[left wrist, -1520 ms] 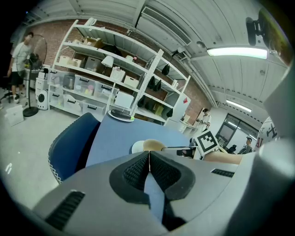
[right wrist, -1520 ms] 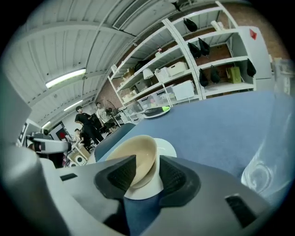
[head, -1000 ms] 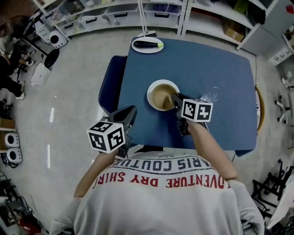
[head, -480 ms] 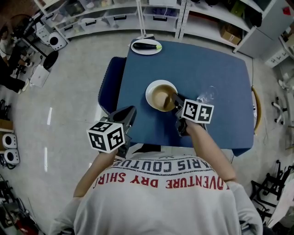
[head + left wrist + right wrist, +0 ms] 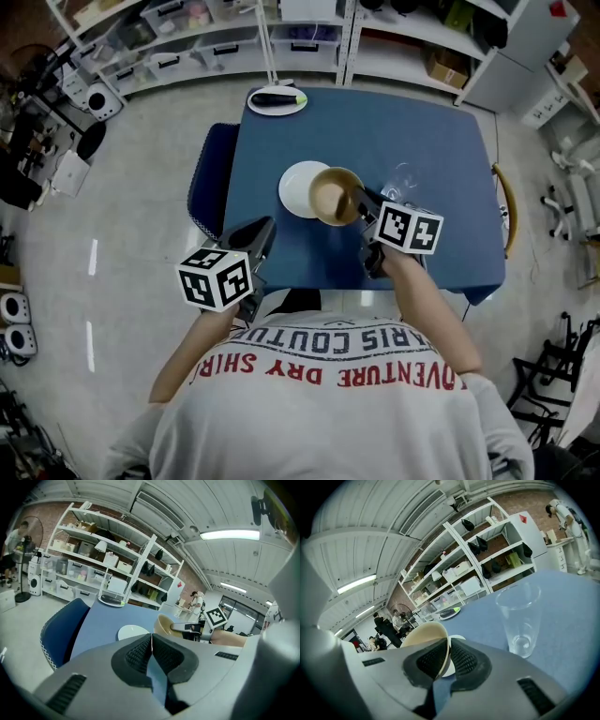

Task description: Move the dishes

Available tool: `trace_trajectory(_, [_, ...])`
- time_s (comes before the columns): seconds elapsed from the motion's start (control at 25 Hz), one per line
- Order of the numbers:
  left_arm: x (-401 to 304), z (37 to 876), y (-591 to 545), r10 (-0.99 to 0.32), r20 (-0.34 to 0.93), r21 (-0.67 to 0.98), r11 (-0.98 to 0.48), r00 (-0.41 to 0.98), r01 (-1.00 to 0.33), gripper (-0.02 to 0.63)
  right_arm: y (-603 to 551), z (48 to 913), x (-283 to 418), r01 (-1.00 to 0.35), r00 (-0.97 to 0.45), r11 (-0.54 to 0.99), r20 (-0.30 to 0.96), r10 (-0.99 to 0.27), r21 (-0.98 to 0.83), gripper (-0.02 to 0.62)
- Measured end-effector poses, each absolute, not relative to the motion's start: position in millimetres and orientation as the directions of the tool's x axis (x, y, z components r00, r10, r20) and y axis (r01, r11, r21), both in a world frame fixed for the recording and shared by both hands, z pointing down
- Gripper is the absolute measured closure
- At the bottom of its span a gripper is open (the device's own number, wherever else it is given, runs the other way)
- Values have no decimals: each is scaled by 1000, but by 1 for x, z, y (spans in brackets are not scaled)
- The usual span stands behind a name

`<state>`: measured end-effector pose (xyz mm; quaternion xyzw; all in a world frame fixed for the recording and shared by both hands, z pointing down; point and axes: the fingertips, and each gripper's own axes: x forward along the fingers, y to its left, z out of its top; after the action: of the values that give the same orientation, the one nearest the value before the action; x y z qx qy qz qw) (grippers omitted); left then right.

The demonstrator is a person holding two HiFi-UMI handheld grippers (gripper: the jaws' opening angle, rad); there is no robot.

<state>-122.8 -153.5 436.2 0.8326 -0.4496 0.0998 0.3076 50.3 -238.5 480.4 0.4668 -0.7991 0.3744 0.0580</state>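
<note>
A tan bowl (image 5: 333,196) hangs tilted above the blue table (image 5: 431,141), just right of a white plate (image 5: 298,187). My right gripper (image 5: 359,202) is shut on the bowl's near rim; in the right gripper view that rim (image 5: 427,637) runs between the pads of the right gripper (image 5: 447,657). My left gripper (image 5: 255,238) hovers off the table's near left edge, shut with nothing in it. The left gripper view shows the left gripper (image 5: 151,641) with its pads together, and beyond it the white plate (image 5: 132,632) and the bowl (image 5: 164,624).
An empty clear glass (image 5: 401,178) stands right of the bowl, close to my right gripper. At the far left corner a second plate (image 5: 277,98) carries a dark long object. A blue chair (image 5: 208,178) is against the table's left side. Shelves line the back.
The bowl has come up off the white plate and shifted to the right with my right gripper, so the plate now shows bare. The left gripper has stayed put.
</note>
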Motion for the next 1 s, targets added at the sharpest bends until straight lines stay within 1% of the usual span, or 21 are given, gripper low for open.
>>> trace_trajectory(0.44, [-88, 421, -138, -664, 424, 390, -480, 616, -786, 578, -206, 461, 99, -816, -504, 255, 423, -753, -519, 560])
trace_trajectory(0.68, [-77, 421, -128, -650, 438, 369, -500, 621, -784, 578, -189, 471, 127, -838, -471, 225, 453, -757, -497, 560])
trace_trajectory(1.0, [-61, 432, -117, -605, 473, 362, -530, 641, -767, 578, -173, 507, 141, -843, -469, 187, 519, -715, -504, 560])
